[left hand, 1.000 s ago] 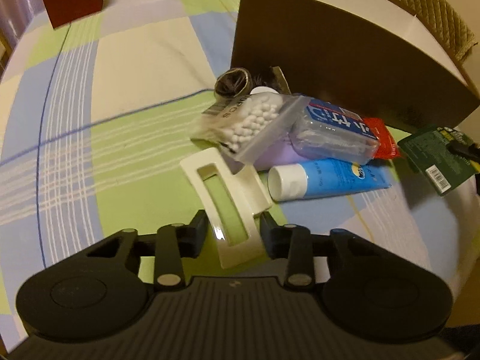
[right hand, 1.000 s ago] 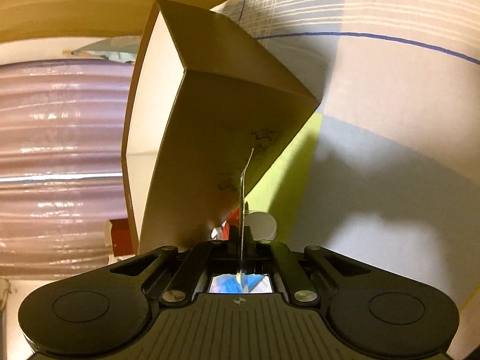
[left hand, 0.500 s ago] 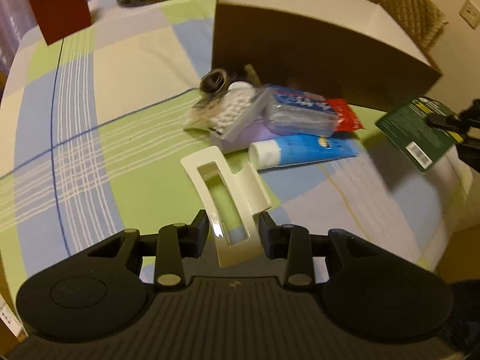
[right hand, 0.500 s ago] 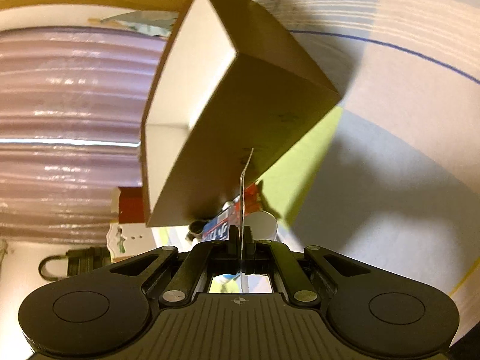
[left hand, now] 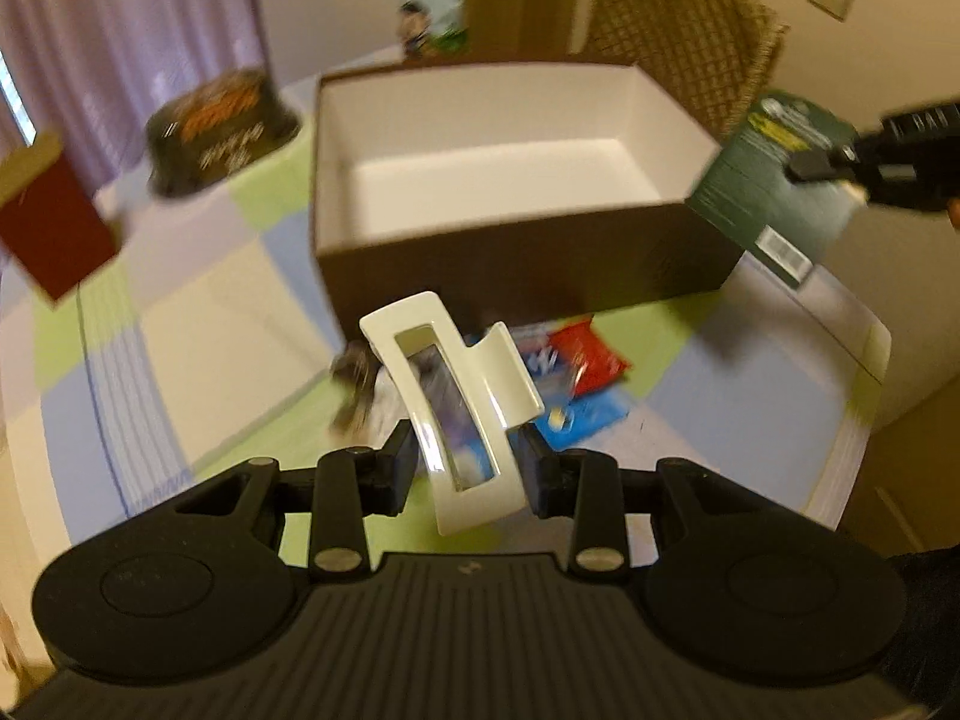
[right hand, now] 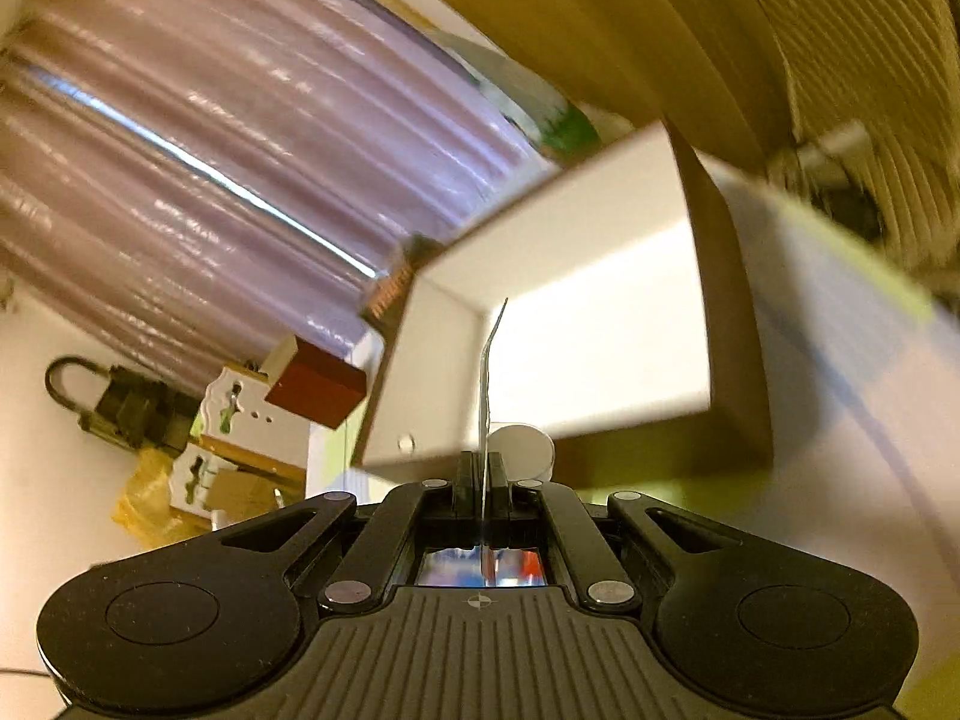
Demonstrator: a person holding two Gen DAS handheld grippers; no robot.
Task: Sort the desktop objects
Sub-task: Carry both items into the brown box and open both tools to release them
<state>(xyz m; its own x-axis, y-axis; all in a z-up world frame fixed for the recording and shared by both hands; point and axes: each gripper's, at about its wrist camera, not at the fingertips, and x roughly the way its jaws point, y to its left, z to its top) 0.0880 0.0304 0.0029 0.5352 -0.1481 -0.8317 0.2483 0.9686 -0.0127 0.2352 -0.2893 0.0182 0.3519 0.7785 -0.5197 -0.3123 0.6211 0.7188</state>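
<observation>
My left gripper (left hand: 468, 468) is shut on a white hair claw clip (left hand: 456, 384), held in the air in front of the brown cardboard box (left hand: 516, 252), whose white inside is bare. My right gripper (right hand: 483, 474) is shut on a thin green packaged card, seen edge-on (right hand: 489, 372) in the right wrist view and flat (left hand: 774, 180) at the box's right corner in the left wrist view. Below the clip lies a blurred pile: a red packet (left hand: 591, 360), blue items (left hand: 591, 417) and a dark hair tie (left hand: 354, 378).
A checked tablecloth (left hand: 198, 360) covers the table. A dark red box (left hand: 51, 228) and a black bowl-shaped container (left hand: 222, 132) stand at the back left. A wicker chair (left hand: 678, 60) is behind the box. Purple curtains (right hand: 210, 180) hang at the far side.
The left gripper has lifted the white clip off the table and tilted up toward the box opening. The right gripper has risen with the card to the box's rim.
</observation>
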